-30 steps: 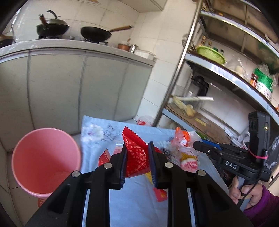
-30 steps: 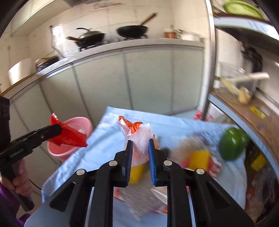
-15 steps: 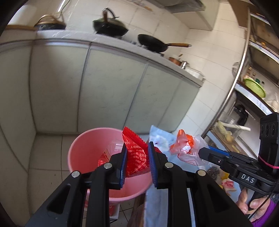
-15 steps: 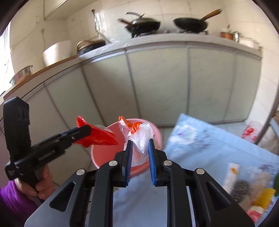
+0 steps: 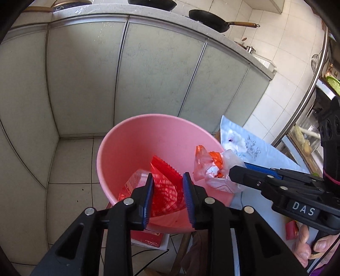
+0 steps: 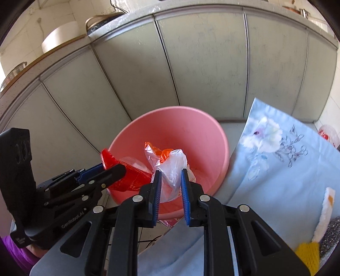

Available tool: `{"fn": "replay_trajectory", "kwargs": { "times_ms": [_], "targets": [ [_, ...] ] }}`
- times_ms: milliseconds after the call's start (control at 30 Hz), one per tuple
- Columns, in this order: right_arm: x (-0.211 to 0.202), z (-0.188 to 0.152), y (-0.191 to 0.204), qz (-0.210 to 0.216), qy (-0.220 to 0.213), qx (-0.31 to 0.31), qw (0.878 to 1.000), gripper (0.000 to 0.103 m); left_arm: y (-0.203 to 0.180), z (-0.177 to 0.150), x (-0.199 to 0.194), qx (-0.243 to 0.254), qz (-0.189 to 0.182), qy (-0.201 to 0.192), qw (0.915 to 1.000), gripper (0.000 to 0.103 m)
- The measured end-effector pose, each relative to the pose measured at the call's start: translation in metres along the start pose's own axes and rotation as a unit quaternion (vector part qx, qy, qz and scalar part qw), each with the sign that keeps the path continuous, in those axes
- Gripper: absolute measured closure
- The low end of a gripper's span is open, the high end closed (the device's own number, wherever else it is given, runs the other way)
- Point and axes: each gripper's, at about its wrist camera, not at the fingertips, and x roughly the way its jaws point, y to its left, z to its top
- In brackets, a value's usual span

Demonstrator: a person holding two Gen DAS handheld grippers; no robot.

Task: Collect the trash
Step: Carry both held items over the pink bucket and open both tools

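Note:
A pink bin [image 5: 136, 144] stands on the floor beside the table; it also shows in the right wrist view [image 6: 187, 127]. My left gripper [image 5: 167, 180] holds a red wrapper [image 5: 165, 186] over the bin's mouth, its jaws slightly apart around it. My right gripper [image 6: 171, 176] is shut on a clear and orange plastic bag [image 6: 170, 163], also over the bin. The bag [image 5: 212, 167] and the right gripper [image 5: 250, 176] show in the left wrist view. A clear plastic piece [image 5: 136, 180] lies inside the bin.
Grey cabinet doors [image 5: 148, 70] stand behind the bin under a counter with a pan [image 5: 208, 19]. A light blue floral cloth [image 6: 276, 161] covers the table at right, with a yellow sponge [image 6: 308, 254] and scourer on it. A metal shelf rack [image 5: 306, 99] stands at far right.
Both grippers have moved left from the table to above the pink bin, carrying the red wrapper and the plastic bag. The left jaws look wider apart than before.

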Motion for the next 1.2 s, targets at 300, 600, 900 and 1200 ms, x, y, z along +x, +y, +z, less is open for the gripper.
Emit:
{"fn": "replay_trajectory", "kwargs": {
  "times_ms": [300, 600, 900, 1200],
  "targets": [
    [0.009, 0.000, -0.011, 0.002, 0.010, 0.021, 1.000, 0.070, 0.004, -0.002, 0.000, -0.016, -0.005, 0.008, 0.9998, 0.070],
    [-0.010, -0.006, -0.013, 0.004, -0.008, 0.021, 1.000, 0.068, 0.007, 0.001, -0.006, -0.036, -0.006, 0.004, 0.9993, 0.062],
    [-0.041, -0.017, -0.014, 0.001, -0.035, 0.011, 0.999, 0.068, -0.003, 0.002, -0.020, -0.037, -0.027, -0.002, 0.9990, 0.061],
    [-0.087, -0.035, -0.017, -0.023, -0.078, -0.003, 0.997, 0.068, -0.045, 0.004, -0.049, -0.001, -0.086, -0.020, 0.9961, 0.061]
  ]
}}
